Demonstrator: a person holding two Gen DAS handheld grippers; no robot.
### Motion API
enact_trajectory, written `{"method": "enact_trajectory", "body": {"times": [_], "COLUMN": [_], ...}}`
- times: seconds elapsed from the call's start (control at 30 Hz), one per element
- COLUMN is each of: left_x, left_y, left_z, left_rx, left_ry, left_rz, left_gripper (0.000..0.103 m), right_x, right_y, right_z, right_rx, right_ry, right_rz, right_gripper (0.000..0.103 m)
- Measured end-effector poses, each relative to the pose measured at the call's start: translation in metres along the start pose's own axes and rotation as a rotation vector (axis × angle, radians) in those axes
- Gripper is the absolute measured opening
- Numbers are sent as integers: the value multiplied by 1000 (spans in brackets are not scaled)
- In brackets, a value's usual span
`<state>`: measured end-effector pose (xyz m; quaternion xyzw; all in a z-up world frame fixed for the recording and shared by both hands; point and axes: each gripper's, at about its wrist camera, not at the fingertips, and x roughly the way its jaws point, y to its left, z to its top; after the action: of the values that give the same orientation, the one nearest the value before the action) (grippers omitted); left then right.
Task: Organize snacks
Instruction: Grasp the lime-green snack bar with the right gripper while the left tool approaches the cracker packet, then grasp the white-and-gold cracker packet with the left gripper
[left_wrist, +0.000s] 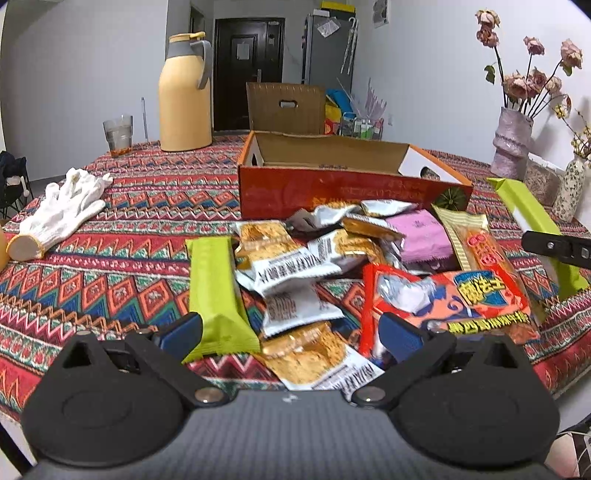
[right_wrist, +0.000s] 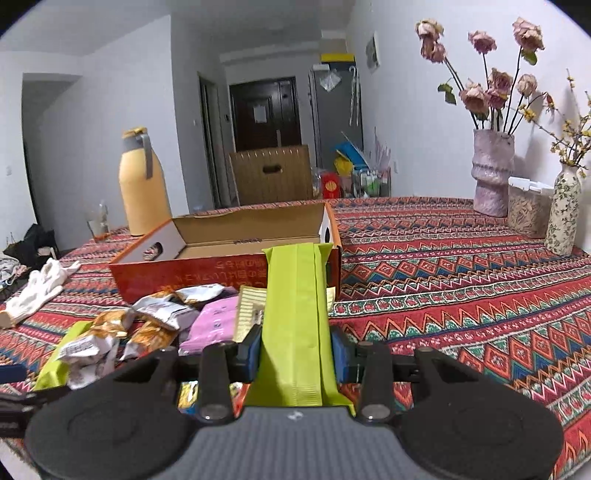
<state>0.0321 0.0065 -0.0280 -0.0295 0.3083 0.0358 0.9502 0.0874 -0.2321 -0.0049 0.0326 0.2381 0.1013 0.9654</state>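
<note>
Right wrist view shows my right gripper (right_wrist: 295, 350) pinching a green snack bar (right_wrist: 295, 314) across its width, both blue pads pressed against its sides, the bar pointing forward and raised above the tablecloth (right_wrist: 461, 288). Its far end lines up with the near wall of the orange box (right_wrist: 207, 269), close to the box's right corner, but I judge it is not over the opening yet.

As far as I can see, the box interior is bare cardboard, though the near wall hides part of the floor. So I judge the sorting has hardly begun: this bar looks like the first piece on its way in, and nearly everything is left.

Left wrist view shows what remains. My left gripper (left_wrist: 291, 332) is spread wide and holds nothing, hovering low over the near edge of the pile. A second green snack bar (left_wrist: 218, 291) lies on the cloth just ahead of its left finger, its near end almost touching the pad. Silver-and-orange cracker packets (left_wrist: 280, 266) sit between the fingers, overlapping one another. A red snack bag (left_wrist: 443, 306) lies beside the right finger, with a pink packet (left_wrist: 424, 236) and a yellow packet (left_wrist: 476, 240) behind it, all heaped against the front of the box. At the right edge of that view, the bar in my other gripper shows well above the heap.
</note>
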Motion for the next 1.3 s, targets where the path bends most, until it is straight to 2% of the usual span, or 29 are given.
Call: {"method": "enact_trajectory", "body": {"times": [0.3,0.47,0.53,0.6,0.67,0.83,1.07,1.3], "left_x": [5,7,8,9,7,1,-6,-23], "left_y": [-8,-5,-3,-2,-3,-6,-10,-12], "left_z": [-6,-10,-12,-15,-17,-20,-23,-19], "left_rx": [-40,-83,-98,-106,-102,-87,-67,-49], "left_ry": [69,106,122,135,131,127,114,48], "left_rz": [37,54,54,58,69,72,59,35], "left_gripper": [102,88,75,70,67,50,47,47], "right_x": [-23,-28,-29,-30,-32,-36,-42,-46], "right_y": [-2,-3,-2,-3,-3,-2,1,0], "right_z": [-23,-34,-37,-39,-42,-46,-48,-46], "right_rx": [22,33,35,38,41,46,42,42], "right_ry": [-23,-14,-11,-7,-6,-4,-9,-20], "right_rz": [41,63,68,71,75,79,78,70], "right_gripper": [37,37,37,37,37,37,37,37]}}
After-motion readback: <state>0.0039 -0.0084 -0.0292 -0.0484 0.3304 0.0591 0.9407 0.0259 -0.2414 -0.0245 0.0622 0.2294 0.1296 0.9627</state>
